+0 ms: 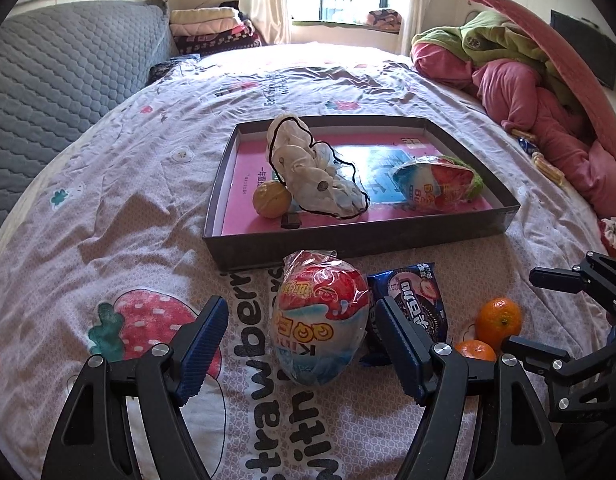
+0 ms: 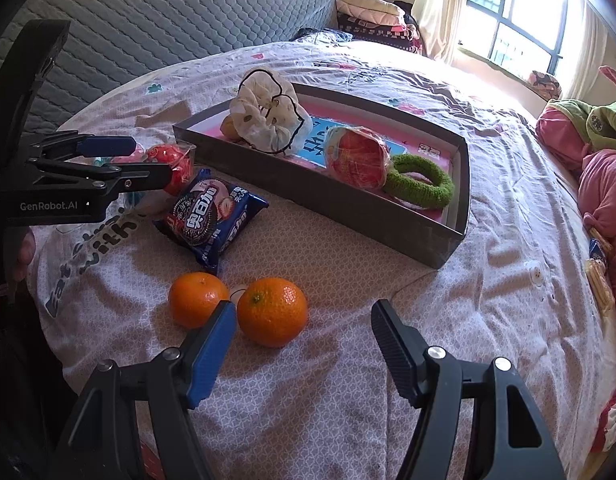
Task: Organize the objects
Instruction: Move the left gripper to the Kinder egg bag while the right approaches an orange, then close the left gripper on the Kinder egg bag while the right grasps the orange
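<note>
Left wrist view, bottom of frame: left gripper (image 1: 298, 344) released, jaws wide, straddling the wrapped toy egg (image 1: 318, 322) without pad contact visible. Egg at lower centre on the strawberry-print bedsheet (image 1: 108, 208), long axis running up-frame along the pointing line, blunt end nearest. Closing across the short axis looks like the likely next move.

Right wrist view, bottom of frame: right gripper (image 2: 304, 340) also released, empty. Larger mandarin (image 2: 273, 312) just inside the left blue pad (image 2: 212, 356), off-centre toward frame left; smaller mandarin (image 2: 198, 299) outside that pad.

Mid-frame: Oreo packet (image 2: 212, 218) between mandarins and egg.

Further up: dark cardboard tray (image 2: 320, 200) already holding a white scrunchie (image 2: 264, 120), second wrapped egg (image 2: 358, 158), green scrunchie (image 2: 424, 188) and a yellowish ball (image 1: 271, 200).
</note>
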Tool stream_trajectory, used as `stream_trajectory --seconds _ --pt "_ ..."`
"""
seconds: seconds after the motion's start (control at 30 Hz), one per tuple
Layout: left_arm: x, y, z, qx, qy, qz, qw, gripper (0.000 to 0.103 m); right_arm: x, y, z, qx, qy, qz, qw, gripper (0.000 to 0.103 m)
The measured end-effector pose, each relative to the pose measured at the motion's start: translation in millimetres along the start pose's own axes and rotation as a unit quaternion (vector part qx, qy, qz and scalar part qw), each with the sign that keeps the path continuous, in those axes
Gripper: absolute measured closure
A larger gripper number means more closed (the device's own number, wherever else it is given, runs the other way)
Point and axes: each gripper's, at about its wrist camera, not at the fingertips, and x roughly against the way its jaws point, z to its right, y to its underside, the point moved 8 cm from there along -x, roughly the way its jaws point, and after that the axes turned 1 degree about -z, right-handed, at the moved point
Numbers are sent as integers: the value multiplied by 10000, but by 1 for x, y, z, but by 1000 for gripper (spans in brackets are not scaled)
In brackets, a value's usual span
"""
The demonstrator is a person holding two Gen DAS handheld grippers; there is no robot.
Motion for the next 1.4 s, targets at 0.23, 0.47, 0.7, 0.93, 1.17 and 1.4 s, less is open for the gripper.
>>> stream_trajectory --seconds 0.23,0.47,0.7,0.93,1.17,1.4 --pt "-8 4 -4 -21 -139 -137 9998 26 -5 3 -4 65 -21 -90 9999 34" --pt "-15 6 -8 64 -141 -201 9997 26 -8 2 -4 40 -28 -113 9999 34" --pt "-21 5 -6 142 -86 -233 9996 26 -14 1 -2 -5 -8 -135 9999 34" --pt "-32 6 -8 228 -186 -357 9989 26 -16 -1 -1 -54 -42 -133 9999 34" --pt "-39 7 -13 396 -178 -454 9980 26 -19 -4 -5 -29 -89 -128 9999 41" --pt "-41 6 -14 460 -159 -466 9977 26 -29 -4 -10 -32 -140 -282 9995 51"
